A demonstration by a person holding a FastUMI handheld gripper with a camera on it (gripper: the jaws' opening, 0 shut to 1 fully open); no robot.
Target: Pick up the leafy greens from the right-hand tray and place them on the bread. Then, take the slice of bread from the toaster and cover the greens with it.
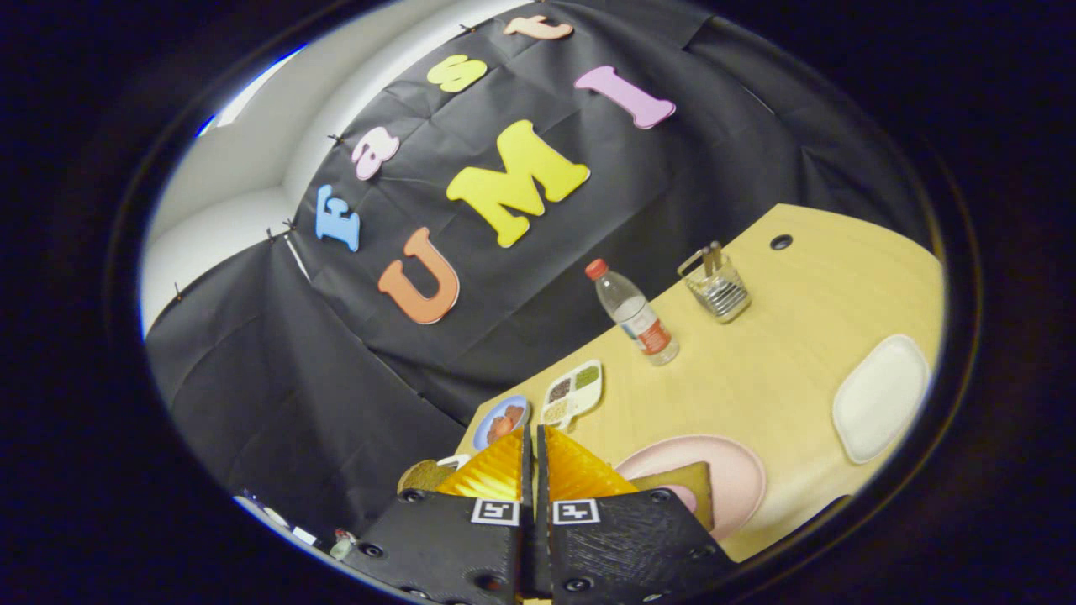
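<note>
On the left, just beside your jaws, a brownish rounded thing (425, 476) peeks out; it could be the toaster bread, but it is cut off and I cannot tell what it is. Behind it stands a small blue dish (501, 420) with reddish food, and next to that a divided tray (574, 391) with four little fillings, too small to name.

Your gripper (535, 458) points over the near edge of the tabletop (756, 378). The jaws are closed together with almost no gap, and nothing is held between them.

Just to the right of the fingers lies the pink plate (735, 479) with a slice of bread (685, 486) on it. The fingers cover part of this slice, but the part I see carries no greens. So I judge the first step is not finished, and the covering step is also left to do.

Further back stand a water bottle (635, 314) and a wire holder (717, 288) with some utensils. On the far right is a white tray (881, 397). It looks bare, and I can make out no leafy greens on it; its surface is pale and bent by the lens, so I am not sure.
</note>
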